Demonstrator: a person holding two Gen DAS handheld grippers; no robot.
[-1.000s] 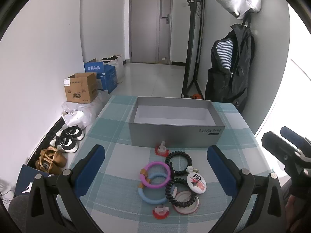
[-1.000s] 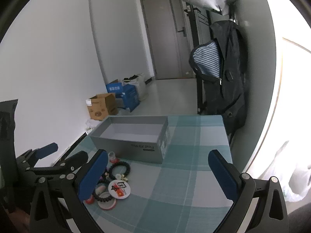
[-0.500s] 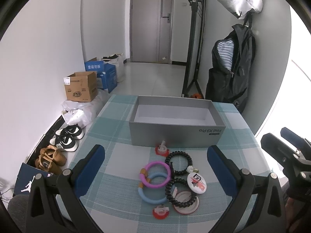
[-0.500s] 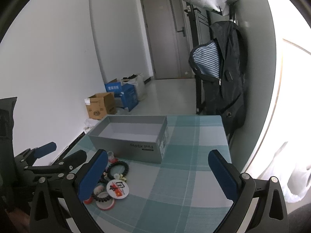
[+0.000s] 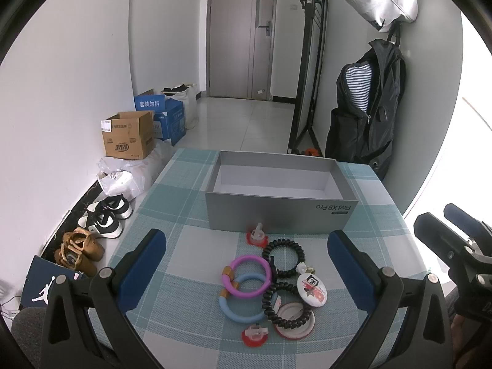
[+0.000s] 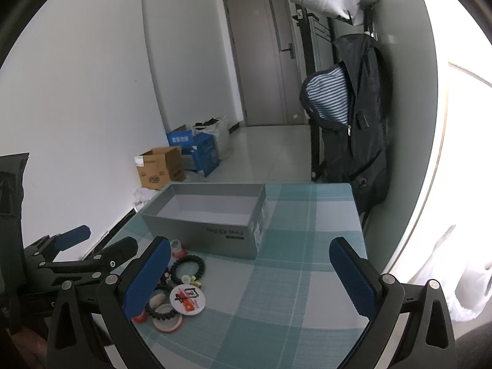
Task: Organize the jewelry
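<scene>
An open grey box (image 5: 281, 206) (image 6: 212, 229) stands empty on the checked tablecloth. In front of it lies a jewelry cluster: a purple bangle (image 5: 247, 273), a blue bangle (image 5: 243, 303), two black bead bracelets (image 5: 284, 253) (image 6: 188, 267), a round white badge (image 5: 311, 286) (image 6: 187, 300), a pink-rimmed disc (image 5: 295, 323) and two small red-based pieces (image 5: 256, 236). My left gripper (image 5: 246, 255) is open and empty, hovering above the cluster. My right gripper (image 6: 249, 264) is open and empty, to the right of the cluster.
The table's right edge (image 6: 358, 215) is near a hanging black jacket (image 6: 353, 117). Cardboard boxes (image 5: 129, 135), bags and shoes (image 5: 106, 215) sit on the floor left of the table. A door (image 5: 243, 33) is at the back.
Both grippers have drifted slightly; the right view has shifted a little toward the cluster. Nothing was taken hold of or moved.
</scene>
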